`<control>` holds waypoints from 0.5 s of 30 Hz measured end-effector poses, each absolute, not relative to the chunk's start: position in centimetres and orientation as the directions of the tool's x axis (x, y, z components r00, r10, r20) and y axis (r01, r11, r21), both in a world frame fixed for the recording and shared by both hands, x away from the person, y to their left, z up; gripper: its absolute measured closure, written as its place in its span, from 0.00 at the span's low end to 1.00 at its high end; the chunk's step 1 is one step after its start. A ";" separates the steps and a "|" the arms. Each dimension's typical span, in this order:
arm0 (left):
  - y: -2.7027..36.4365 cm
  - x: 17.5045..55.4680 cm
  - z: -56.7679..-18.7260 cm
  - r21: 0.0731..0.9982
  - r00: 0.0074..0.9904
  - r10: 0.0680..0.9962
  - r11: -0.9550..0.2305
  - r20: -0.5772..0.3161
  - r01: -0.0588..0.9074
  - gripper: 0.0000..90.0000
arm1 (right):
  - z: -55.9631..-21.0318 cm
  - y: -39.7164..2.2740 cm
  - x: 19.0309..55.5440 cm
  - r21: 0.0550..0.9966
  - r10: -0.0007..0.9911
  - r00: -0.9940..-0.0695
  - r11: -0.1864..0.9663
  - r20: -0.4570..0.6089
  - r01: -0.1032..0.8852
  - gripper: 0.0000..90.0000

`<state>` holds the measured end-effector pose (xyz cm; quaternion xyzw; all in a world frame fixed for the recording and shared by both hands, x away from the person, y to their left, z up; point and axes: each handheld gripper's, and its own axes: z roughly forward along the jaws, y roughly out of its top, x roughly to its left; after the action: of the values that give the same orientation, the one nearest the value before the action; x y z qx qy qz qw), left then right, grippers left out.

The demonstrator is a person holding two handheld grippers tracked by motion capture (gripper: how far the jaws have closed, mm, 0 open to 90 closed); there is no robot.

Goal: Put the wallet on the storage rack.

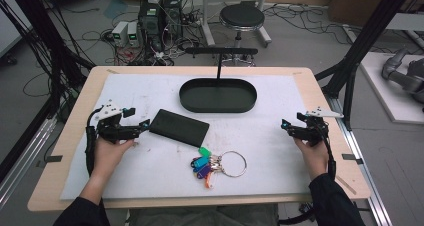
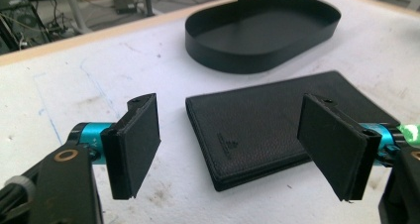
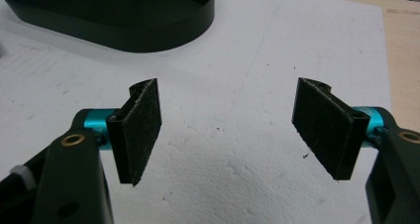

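With our left gripper [image 2: 233,149] wide open and empty just beside the flat black leather wallet [image 2: 277,130], which lies near the black oval tray [image 2: 262,30], we judge it light, pliable, best pinched across its near edge.

place: lab | signs: floor cables [image 1: 90,36]; computers [image 1: 160,16]; stool [image 1: 242,17]

A black oval tray [image 1: 218,106] with a low upright wall sits at the far middle of the white mat [image 1: 150,176]. A thin post [image 1: 219,66] rises from its far side and carries a horizontal bar. A bunch of keys [image 1: 212,165] with coloured tags on a metal ring lies near the front edge. Beyond the table stand a round stool [image 1: 242,17] and computer cases [image 1: 160,13] among floor cables.
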<state>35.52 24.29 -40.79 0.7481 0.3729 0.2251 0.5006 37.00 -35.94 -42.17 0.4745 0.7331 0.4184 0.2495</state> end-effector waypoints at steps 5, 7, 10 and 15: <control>24.1 35.6 -40.8 0.915 0.632 0.774 -0.228 -0.037 0.333 0.30 | -42.2 -36.0 37.1 0.849 0.905 -0.423 0.199 0.032 0.490 0.31; 24.2 35.7 -40.5 0.916 0.637 0.768 -0.207 -0.066 0.345 0.31 | -42.2 -35.9 37.0 0.849 0.904 -0.426 0.205 0.027 0.488 0.31; 24.3 35.7 -40.1 0.918 0.639 0.766 -0.200 -0.072 0.343 0.31 | -42.2 -35.8 37.0 0.851 0.903 -0.429 0.212 0.018 0.480 0.31; 24.1 36.0 -39.5 0.923 0.651 0.756 -0.195 -0.074 0.332 0.31 | -42.2 -35.7 37.0 0.849 0.902 -0.431 0.218 0.013 0.481 0.31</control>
<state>35.98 24.15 -39.51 0.7457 0.3648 0.2041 0.5189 37.00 -35.74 -42.20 0.4687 0.7377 0.4140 0.2544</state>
